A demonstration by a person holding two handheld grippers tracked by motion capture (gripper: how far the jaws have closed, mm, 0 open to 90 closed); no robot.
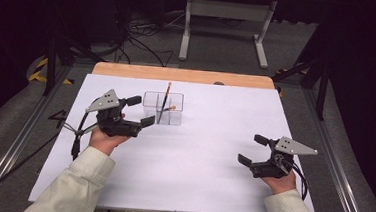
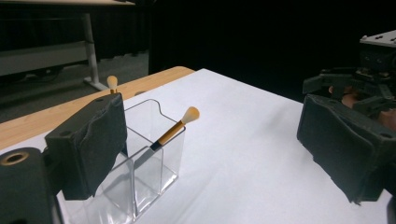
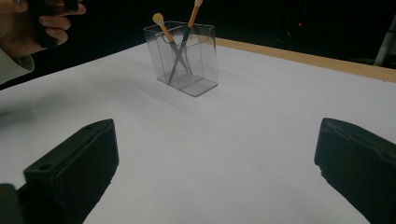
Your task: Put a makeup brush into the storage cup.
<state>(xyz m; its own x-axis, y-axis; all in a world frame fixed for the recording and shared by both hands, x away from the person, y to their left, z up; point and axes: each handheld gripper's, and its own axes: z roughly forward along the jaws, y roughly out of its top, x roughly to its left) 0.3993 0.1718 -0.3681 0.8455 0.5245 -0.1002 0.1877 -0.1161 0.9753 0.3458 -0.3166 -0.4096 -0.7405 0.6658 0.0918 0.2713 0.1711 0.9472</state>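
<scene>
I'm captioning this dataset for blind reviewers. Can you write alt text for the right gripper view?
A clear plastic holder stands on a white table and holds two makeup brushes that cross each other, bristles up. The open right tongs frame the foreground, their two black jaws wide apart and holding nothing. A hand shows at the upper left corner.

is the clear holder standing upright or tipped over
Upright. The clear holder sits flat on the white table, open top upward, with two brushes leaning crossed inside it.
</scene>
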